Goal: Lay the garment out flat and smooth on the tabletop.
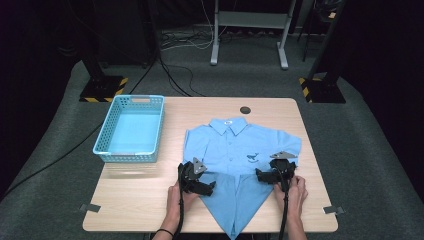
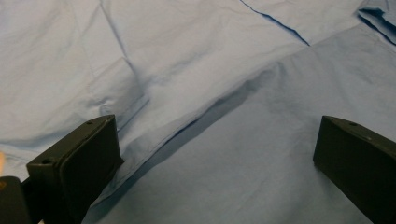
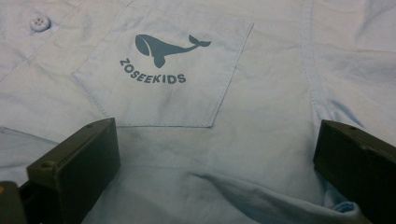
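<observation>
Blue shirt (image 1: 235, 150) lies front-up on the bench (image 1: 280, 107), collar toward the far edge, right of centre. Its lower corners are folded inward, so the hem runs to a point at the near edge.

Left gripper (image 1: 199, 184) sits on the shirt's lower left, over the folded flap. In the left gripper view its jaws stand wide apart, released, with nothing pinched; a fold edge (image 2: 187, 126) runs diagonally across the cloth between them.

Right gripper (image 1: 274, 175) sits on the lower right of the shirt, just below the chest pocket (image 3: 163, 79). Jaws likewise spread, released, cloth lying flat between them. Pocket carries a dark whale print (image 3: 163, 46) with "ZOSEEKIDS" under it; a button (image 3: 39, 22) shows at upper left of the right gripper view. A rumpled ridge of cloth lies low between the jaws.

Blue basket (image 1: 131, 127) stands on the bench left of the shirt, apart from it.
</observation>
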